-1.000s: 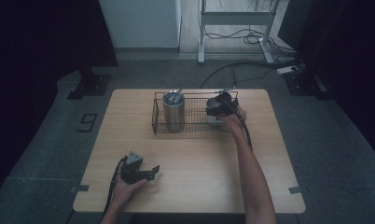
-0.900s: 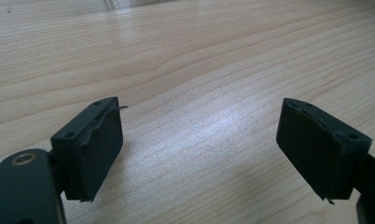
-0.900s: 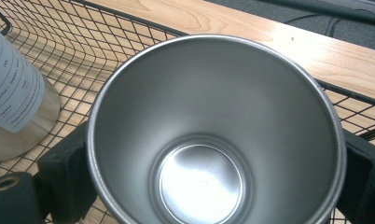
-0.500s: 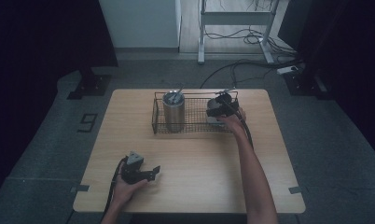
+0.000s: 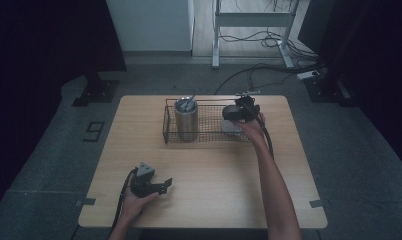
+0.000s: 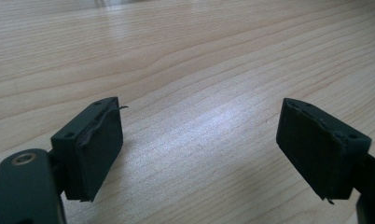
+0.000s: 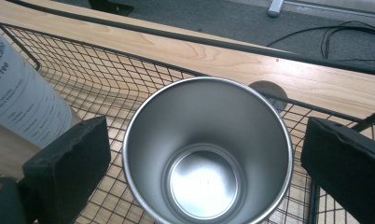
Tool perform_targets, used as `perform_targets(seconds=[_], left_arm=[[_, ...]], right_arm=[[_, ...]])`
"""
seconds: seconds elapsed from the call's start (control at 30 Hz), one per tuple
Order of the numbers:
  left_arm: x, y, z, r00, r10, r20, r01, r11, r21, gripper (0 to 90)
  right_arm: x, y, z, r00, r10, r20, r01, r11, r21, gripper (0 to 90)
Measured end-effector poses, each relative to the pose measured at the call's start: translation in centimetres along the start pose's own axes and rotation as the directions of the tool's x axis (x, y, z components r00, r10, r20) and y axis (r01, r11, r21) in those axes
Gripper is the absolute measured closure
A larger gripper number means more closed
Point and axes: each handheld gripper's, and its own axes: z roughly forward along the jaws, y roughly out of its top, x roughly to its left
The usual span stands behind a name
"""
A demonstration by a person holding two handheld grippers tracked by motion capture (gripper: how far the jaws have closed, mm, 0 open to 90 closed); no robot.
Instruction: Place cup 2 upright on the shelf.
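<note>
At the basket's three o'clock end, the right tongs cover the steel cup; the bottle's label runs off frame.

Left gripper sits low by the person's body, jaws spread wide — right gripper reaches far forward, arm outstretched, jaws also apart.

Both grippers black: left gripper has grey triangular plate, black cable; right gripper black cable. Forearms bare, no sleeves.
</note>
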Motion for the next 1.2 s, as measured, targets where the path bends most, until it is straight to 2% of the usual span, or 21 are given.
perform_targets(seconds=[0.07, 0.47, 0.63, 0.73, 0.77, 0.9, 0.97, 1.03, 1.07, 1.2], left_arm=[[0.0, 0.0, -0.1, 1.0000, 0.000, -0.001, 0.000, 1.0000, -0.003, 15.1], [-0.1, 0.1, -0.5, 1.0000, -0.003, -0.002, 0.003, 0.9998, -0.018, 15.1], [0.0, 0.1, -0.6, 1.0000, -0.008, -0.002, 0.008, 0.9998, -0.021, 15.1], [0.1, 0.1, -0.6, 0.9999, -0.010, -0.001, 0.010, 0.9998, -0.019, 15.1], [0.1, 0.1, -0.6, 0.9999, -0.011, -0.001, 0.011, 0.9998, -0.018, 15.1], [0.1, 0.1, -0.6, 0.9999, -0.010, -0.001, 0.010, 0.9998, -0.017, 15.0], [0.1, 0.1, -0.6, 0.9999, -0.012, -0.001, 0.012, 0.9997, -0.020, 15.1], [0.0, 0.0, -0.6, 0.9999, -0.012, -0.002, 0.012, 0.9998, -0.017, 15.1], [0.1, 0.0, -0.6, 0.9999, -0.012, -0.002, 0.012, 0.9998, -0.016, 15.0], [0.0, 0.0, -0.6, 0.9999, -0.011, -0.003, 0.011, 0.9998, -0.016, 15.1]], right_arm=[[0.1, -0.1, -0.8, 0.9999, 0.010, -0.003, -0.010, 0.999, -0.040, 4.5], [0.3, -1.0, -3.6, 0.9992, 0.014, -0.038, -0.017, 0.996, -0.086, 7.6], [0.7, -1.9, -4.9, 0.9990, 0.001, -0.046, -0.006, 0.995, -0.104, 8.9], [1.1, -2.4, -5.8, 0.9990, -0.027, -0.037, 0.023, 0.994, -0.108, 9.2], [1.3, -2.9, -6.6, 0.9981, -0.032, -0.054, 0.025, 0.992, -0.126, 9.8], [1.5, -3.6, -7.5, 0.9975, -0.039, -0.059, 0.030, 0.990, -0.135, 10.2], [1.8, -4.8, -8.5, 0.9966, -0.043, -0.070, 0.032, 0.989, -0.146, 10.6], [1.8, -5.1, -8.6, 0.9965, -0.044, -0.071, 0.033, 0.988, -0.148, 10.8], [1.9, -5.9, -9.1, 0.9956, -0.043, -0.084, 0.030, 0.988, -0.151, 11.1], [2.0, -7.1, -9.9, 0.9944, -0.041, -0.098, 0.024, 0.987, -0.162, 12.0]])
